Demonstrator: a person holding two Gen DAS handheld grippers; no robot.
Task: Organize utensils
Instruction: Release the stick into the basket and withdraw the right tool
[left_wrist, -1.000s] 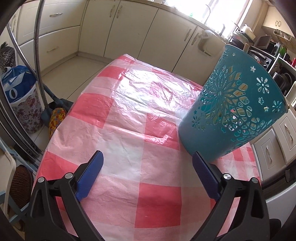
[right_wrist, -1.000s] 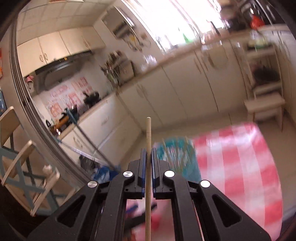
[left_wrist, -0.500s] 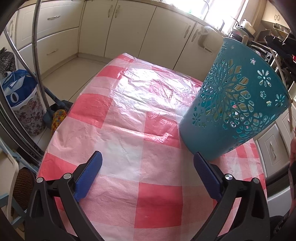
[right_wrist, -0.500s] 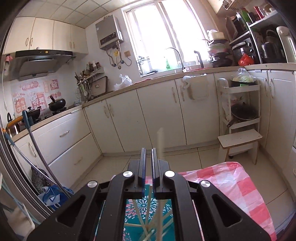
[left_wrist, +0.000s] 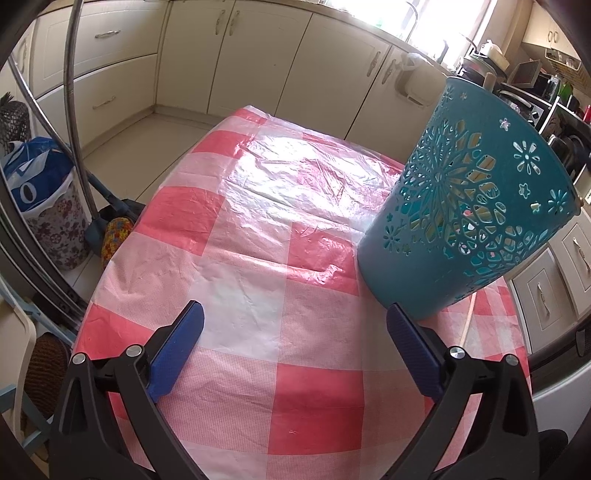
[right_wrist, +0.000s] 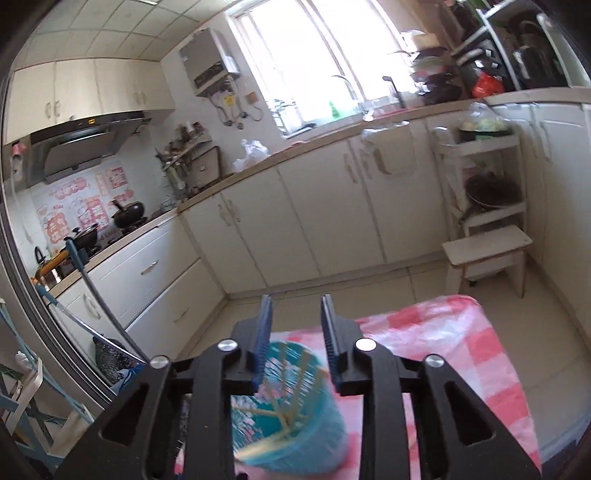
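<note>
A teal cut-out basket (left_wrist: 469, 206) stands on the red-and-white checked tablecloth (left_wrist: 280, 258), to the right of my left gripper (left_wrist: 295, 332), which is open with nothing between its blue pads. One wooden chopstick (left_wrist: 466, 320) lies on the cloth beside the basket's base. In the right wrist view my right gripper (right_wrist: 295, 317) hovers above the basket (right_wrist: 295, 424), which holds several wooden chopsticks (right_wrist: 291, 384). Its jaws are opening and nothing is between them.
The table's edges drop off to the floor on the left and far sides. White kitchen cabinets (left_wrist: 258, 55) line the walls. A bag and mop (left_wrist: 55, 199) stand left of the table. A small step stool (right_wrist: 487, 254) sits on the floor ahead.
My right gripper held a chopstick upright, then moved over the basket and let it go; its jaws now stand apart. A chopstick now lies beside the basket. My left gripper stayed still.
</note>
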